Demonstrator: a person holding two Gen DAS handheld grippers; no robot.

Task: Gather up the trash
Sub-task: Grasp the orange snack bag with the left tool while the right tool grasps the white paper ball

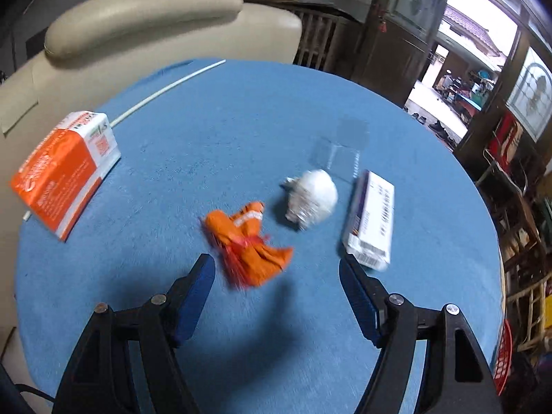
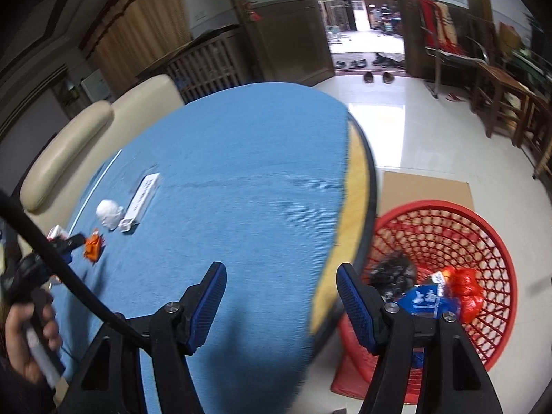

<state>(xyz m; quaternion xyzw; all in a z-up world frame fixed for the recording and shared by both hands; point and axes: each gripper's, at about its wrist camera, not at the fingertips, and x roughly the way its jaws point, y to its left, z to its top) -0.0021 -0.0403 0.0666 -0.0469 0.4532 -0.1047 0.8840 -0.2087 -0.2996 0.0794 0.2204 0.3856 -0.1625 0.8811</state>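
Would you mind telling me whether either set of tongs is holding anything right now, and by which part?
Nothing is held. The left tongs are open above the orange wrapper, not gripping it; the right tongs are open and empty over the table edge.

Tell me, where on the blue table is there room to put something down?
The widest bare stretch of the blue table runs from the long white box to the edge above the red basket. It is crowded where the orange wrapper, white paper ball and that box cluster; the orange carton borders the far side.
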